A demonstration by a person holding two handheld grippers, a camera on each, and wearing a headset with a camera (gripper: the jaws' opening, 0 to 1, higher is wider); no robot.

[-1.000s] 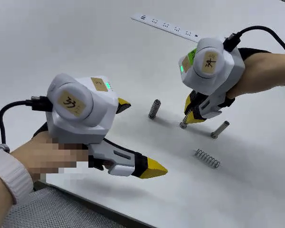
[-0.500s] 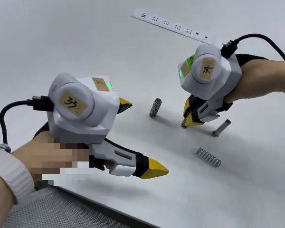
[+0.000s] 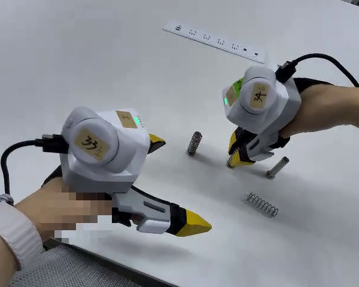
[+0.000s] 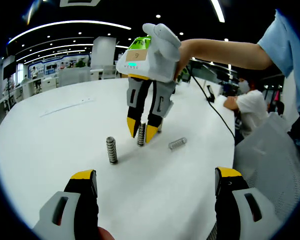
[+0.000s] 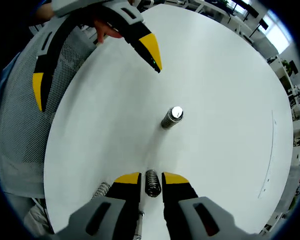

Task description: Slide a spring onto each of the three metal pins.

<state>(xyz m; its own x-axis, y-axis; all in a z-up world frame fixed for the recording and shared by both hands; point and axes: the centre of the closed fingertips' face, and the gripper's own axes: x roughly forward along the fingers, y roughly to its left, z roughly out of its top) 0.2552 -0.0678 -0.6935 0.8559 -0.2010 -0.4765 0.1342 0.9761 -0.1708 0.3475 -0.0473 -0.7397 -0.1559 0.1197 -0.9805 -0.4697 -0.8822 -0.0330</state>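
Right tongs (image 3: 237, 155) pinch a short, upright, spring-sleeved grey metal pin (image 5: 151, 184) on the white table (image 3: 78, 54), while the left tongs (image 4: 155, 175) hang spread wide at its eight o'clock in the head view. At the right tongs' five o'clock lies the loose thin-wire spring (image 3: 262, 204), probably light, squashy and apt to flick away, so best nipped gently across its middle coils; the bare steel pin (image 3: 277, 168) at three o'clock looks stiff, smooth and ready to roll.

We see one sprung pin (image 3: 194, 143) standing upright alone, a second sprung pin (image 5: 151, 183) upright, gripped between the right gripper (image 3: 237, 155)'s jaws, and a bare pin (image 3: 277, 168) and a loose spring (image 3: 262, 204) lying flat.
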